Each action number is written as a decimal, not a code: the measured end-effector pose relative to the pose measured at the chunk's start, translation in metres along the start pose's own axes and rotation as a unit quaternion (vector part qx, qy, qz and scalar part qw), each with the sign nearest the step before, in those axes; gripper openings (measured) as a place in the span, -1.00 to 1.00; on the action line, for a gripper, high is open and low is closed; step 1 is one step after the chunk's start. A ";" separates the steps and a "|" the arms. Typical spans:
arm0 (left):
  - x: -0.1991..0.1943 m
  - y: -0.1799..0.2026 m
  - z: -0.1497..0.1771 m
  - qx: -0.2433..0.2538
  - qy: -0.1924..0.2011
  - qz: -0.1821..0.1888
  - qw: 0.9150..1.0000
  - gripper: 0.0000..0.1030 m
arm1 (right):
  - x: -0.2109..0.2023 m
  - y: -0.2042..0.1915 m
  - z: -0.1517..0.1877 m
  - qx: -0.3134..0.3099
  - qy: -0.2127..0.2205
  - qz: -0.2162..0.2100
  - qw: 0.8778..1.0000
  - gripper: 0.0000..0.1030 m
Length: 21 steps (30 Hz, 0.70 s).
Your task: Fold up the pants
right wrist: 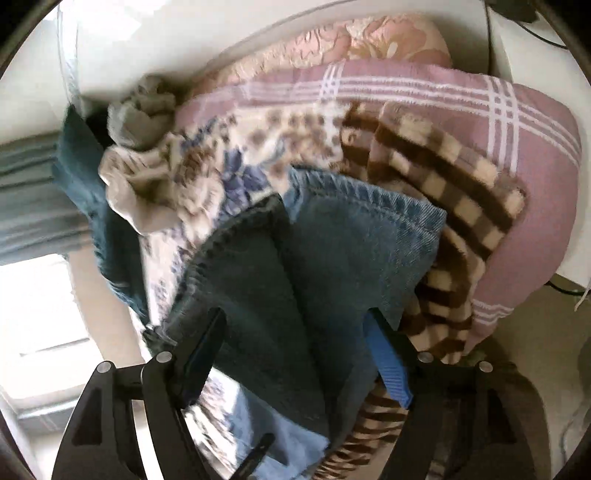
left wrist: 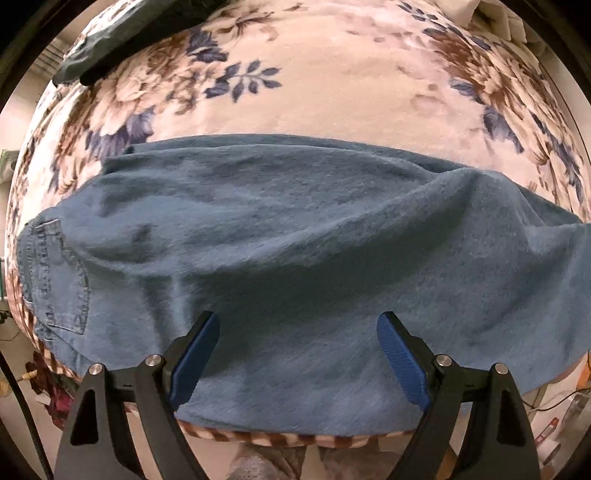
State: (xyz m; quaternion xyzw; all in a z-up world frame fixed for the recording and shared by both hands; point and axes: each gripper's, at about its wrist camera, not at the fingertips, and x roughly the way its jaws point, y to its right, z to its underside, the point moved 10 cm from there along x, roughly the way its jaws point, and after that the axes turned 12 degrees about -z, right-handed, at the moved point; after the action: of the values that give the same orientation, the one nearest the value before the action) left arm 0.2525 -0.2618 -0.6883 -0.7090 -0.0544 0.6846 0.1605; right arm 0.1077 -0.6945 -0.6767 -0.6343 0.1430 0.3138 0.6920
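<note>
only the left wrist view shows the jeans (left wrist: 280, 258) spread wide across the floral blanket (left wrist: 332, 81), back pocket (left wrist: 61, 277) at 9 o'clock and a dark garment (left wrist: 122, 33) at 11 o'clock. only the right wrist view shows the hemmed leg ends (right wrist: 354, 229), the brown checked blanket edge (right wrist: 443, 184), a pink plaid quilt (right wrist: 517, 122) at 2 o'clock and crumpled grey cloth (right wrist: 144, 107) at 10 o'clock. the left gripper (left wrist: 298, 325) is spread wide, denim lying directly ahead between its fingers, gripping nothing. the right gripper (right wrist: 295, 321) is also spread, with the doubled denim running between its fingers; contact cannot be told. the fabric is faded blue, softly creased.
</note>
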 end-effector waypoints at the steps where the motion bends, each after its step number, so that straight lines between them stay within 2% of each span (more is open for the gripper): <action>1: 0.002 0.002 -0.001 -0.001 -0.002 0.001 1.000 0.69 | -0.003 0.000 0.000 0.004 0.005 -0.007 1.000 0.53; 7: 0.032 0.026 -0.001 0.029 -0.030 -0.015 0.999 0.69 | -0.001 0.006 0.000 0.007 -0.007 -0.001 1.000 0.53; 11: 0.035 0.032 -0.004 0.030 -0.031 -0.013 0.999 0.69 | -0.009 -0.004 -0.004 0.011 0.003 -0.036 0.999 0.53; 14: 0.035 0.032 -0.006 0.030 -0.029 -0.014 0.999 0.69 | 0.000 -0.005 -0.007 0.012 -0.007 -0.037 0.999 0.53; 17: 0.034 0.034 -0.001 0.030 -0.030 -0.012 0.999 0.69 | 0.014 -0.011 -0.005 0.027 -0.024 -0.057 0.998 0.53; 21: 0.030 0.026 0.011 0.026 -0.037 -0.004 0.999 0.69 | 0.008 -0.024 -0.013 0.041 -0.007 -0.096 0.995 0.53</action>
State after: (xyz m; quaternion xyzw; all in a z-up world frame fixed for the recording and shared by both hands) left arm 0.2394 -0.2759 -0.7254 -0.6788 -0.0447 0.7106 0.1797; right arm 0.1312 -0.7053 -0.6652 -0.6141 0.0890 0.2443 0.7452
